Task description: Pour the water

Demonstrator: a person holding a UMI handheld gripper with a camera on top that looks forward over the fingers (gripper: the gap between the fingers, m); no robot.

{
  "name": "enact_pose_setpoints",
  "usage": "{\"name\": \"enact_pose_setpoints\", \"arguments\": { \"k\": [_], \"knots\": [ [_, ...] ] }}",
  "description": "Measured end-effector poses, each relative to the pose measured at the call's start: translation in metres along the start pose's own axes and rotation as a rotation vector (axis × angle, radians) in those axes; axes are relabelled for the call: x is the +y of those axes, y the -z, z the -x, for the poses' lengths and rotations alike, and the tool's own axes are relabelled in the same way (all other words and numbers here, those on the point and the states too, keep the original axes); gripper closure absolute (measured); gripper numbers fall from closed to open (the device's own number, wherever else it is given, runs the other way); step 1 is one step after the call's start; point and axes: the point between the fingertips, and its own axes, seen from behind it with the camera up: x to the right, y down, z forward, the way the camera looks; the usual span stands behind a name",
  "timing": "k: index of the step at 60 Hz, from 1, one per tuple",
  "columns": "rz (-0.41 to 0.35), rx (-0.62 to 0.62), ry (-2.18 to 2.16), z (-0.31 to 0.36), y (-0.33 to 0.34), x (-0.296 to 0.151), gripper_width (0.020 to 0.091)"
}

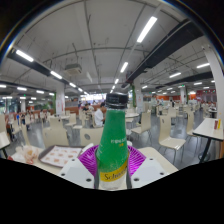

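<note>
A green plastic bottle with a black cap and a yellow label stands upright between my fingers, filling the middle of the gripper view. My gripper is shut on the bottle: the purple pads press against its body on both sides. The bottle is held up off any surface, level with the hall beyond it. Its base is hidden below the fingers.
A large canteen hall stretches ahead, with rows of light tables and chairs on both sides. A tray with paper lies on a table just left of the fingers. Ceiling strip lights run overhead.
</note>
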Motion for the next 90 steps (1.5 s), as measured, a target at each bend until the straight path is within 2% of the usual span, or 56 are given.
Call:
{"name": "enact_pose_setpoints", "arguments": {
  "k": [5, 13, 20, 21, 22, 24, 37, 39, 42, 45, 47, 49, 51, 53, 61, 75, 82, 90],
  "knots": [
    [0.104, -0.006, 0.083, -0.014, 0.001, 0.058, 0.0747],
    [0.162, -0.061, 0.088, 0.001, 0.001, 0.107, 0.0745],
    [0.207, -0.028, 0.143, -0.009, 0.006, 0.148, 0.0737],
    [0.205, -0.021, 0.145, -0.011, 0.007, 0.151, 0.0734],
    [0.146, -0.022, 0.13, -0.01, 0.006, 0.141, 0.0735],
    [0.137, -0.015, 0.119, -0.016, 0.0, 0.142, 0.0739],
    [0.127, -0.005, 0.114, -0.013, 0.003, 0.143, 0.0734],
    [0.131, -0.006, 0.108, -0.012, 0.002, 0.145, 0.0706],
    [0.16, -0.01, 0.105, -0.013, 0.006, 0.145, 0.0626],
    [0.216, -0.019, 0.105, -0.012, 0.002, 0.153, 0.0559],
    [0.282, -0.022, 0.098, -0.014, 0.008, 0.159, 0.0488],
    [0.34, -0.022, 0.084, -0.014, 0.014, 0.166, 0.0386],
    [0.361, -0.023, 0.065, -0.013, 0.009, 0.17, 0.029],
    [0.361, -0.017, 0.046, -0.012, 0.019, 0.163, 0.0235],
    [0.393, 0.006, -0.02, -0.006, 0.04, 0.148, 0.0254],
    [0.524, 0.115, -0.002, 0.013, 0.119, 0.14, 0.0253],
    [0.584, 0.102, -0.04, 0.075, 0.16, 0.127, 0.0254],
    [0.606, 0.038, -0.017, 0.181, 0.184, 0.109, 0.0255]
  ]
}}
